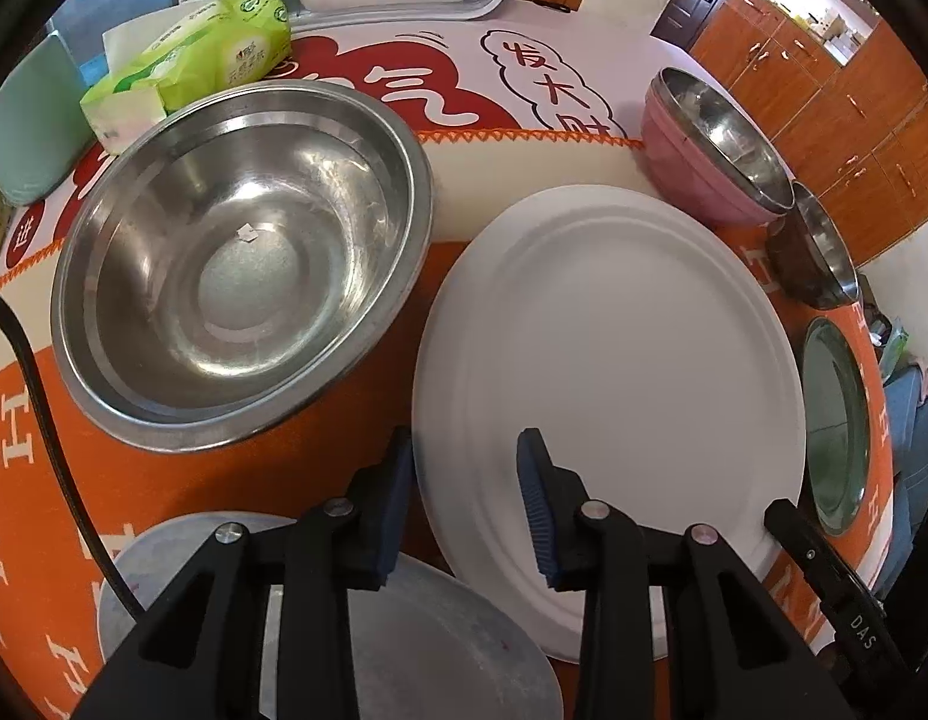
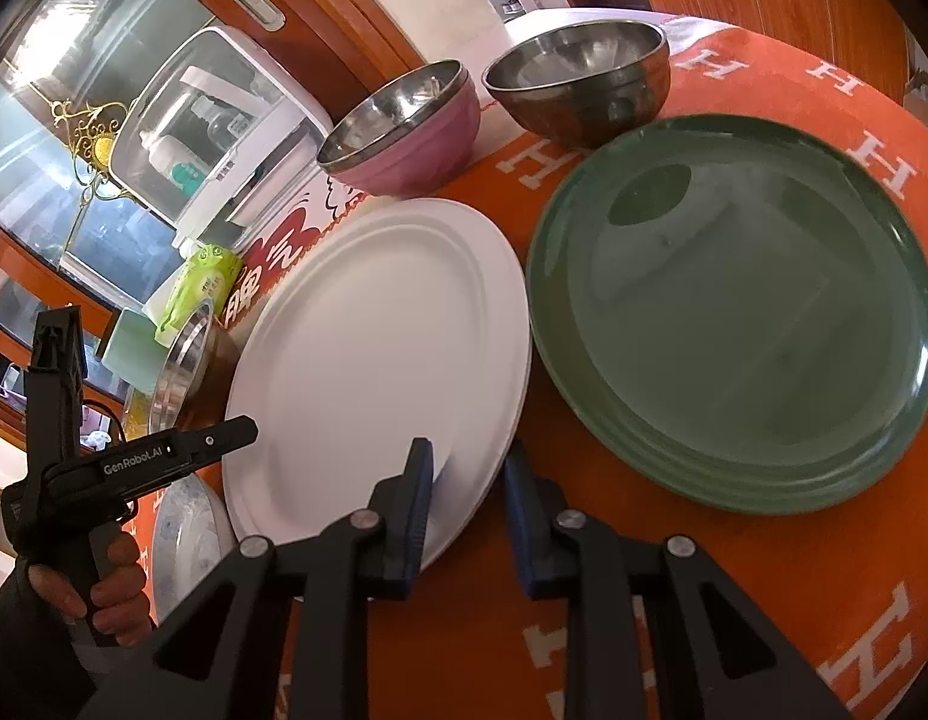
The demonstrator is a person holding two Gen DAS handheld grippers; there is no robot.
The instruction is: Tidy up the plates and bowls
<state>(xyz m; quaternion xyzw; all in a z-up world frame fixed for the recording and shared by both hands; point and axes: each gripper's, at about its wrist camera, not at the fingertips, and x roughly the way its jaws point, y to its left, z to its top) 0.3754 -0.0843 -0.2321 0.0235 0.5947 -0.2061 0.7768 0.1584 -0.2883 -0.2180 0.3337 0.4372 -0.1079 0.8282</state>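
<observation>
1. Moulded paper pulp, by the look of it: in the left wrist view the white plate (image 1: pixel 608 396) lies flat on the orange-clothed worktop (image 1: pixel 224 492), just beside the big steel bowl (image 1: pixel 242 264). The left gripper (image 1: pixel 464 504) has its jaws part open and straddling the plate's near-left rim, one finger outside the edge, one above the plate. I judge the plate light and thin, likely to bend if lifted by one edge, so a deep bite on the ribbed rim seems best.

2. Beyond it sit a pink bowl (image 1: pixel 704 156) with a steel bowl nested inside, and a dark steel bowl (image 1: pixel 815 252) (all rigid, smooth, probably slippery at the lip).

3. In the right wrist view the right gripper (image 2: pixel 467 510) also stands part open, holding nothing, straddling the white plate's (image 2: pixel 374 360) near edge. The green plates (image 2: pixel 734 312), seemingly stacked, lie just right of it; glazed, so I expect them heavier, breakable and slick.
</observation>
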